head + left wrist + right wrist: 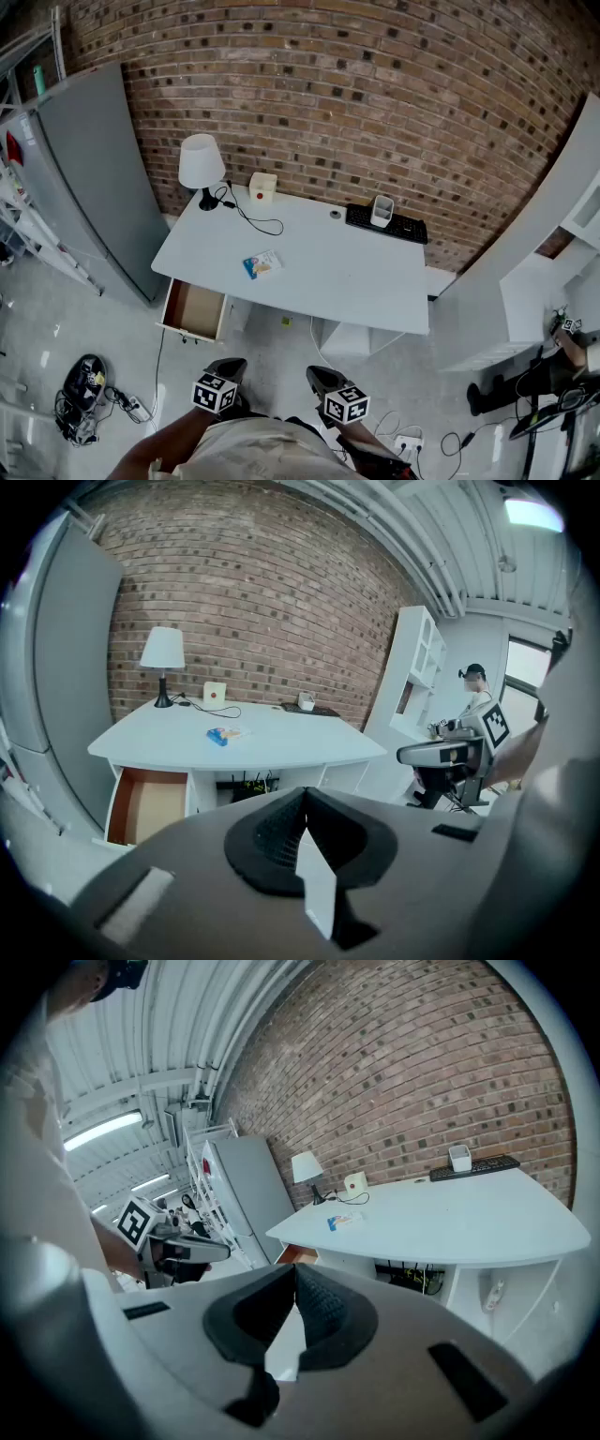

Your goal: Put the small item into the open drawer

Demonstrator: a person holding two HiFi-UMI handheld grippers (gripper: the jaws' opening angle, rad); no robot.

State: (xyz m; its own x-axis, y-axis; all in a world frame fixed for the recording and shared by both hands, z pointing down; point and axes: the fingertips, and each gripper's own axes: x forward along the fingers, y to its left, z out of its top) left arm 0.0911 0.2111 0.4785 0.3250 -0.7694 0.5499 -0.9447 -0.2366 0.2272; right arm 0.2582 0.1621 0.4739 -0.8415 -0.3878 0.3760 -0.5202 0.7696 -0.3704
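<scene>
A small blue and white packet [262, 265] lies near the middle of the white desk [356, 281]; it also shows as the packet [221, 734] and the packet [343, 1221]. Below the desk's left end a wooden drawer [194, 310] stands pulled out, seen too as the drawer [147, 803]. My left gripper [228, 368] and right gripper [321, 377] hover well short of the desk, close to my body. Both are shut with nothing between the jaws. The left gripper [302, 799] and right gripper [292, 1277] point towards the desk.
On the desk stand a white lamp [201, 163], a small white box [262, 187], a keyboard [386, 223] with a white cup [381, 210], and a black cable [253, 219]. A grey cabinet [94, 178] flanks the left. Cables and a bag [82, 384] lie on the floor.
</scene>
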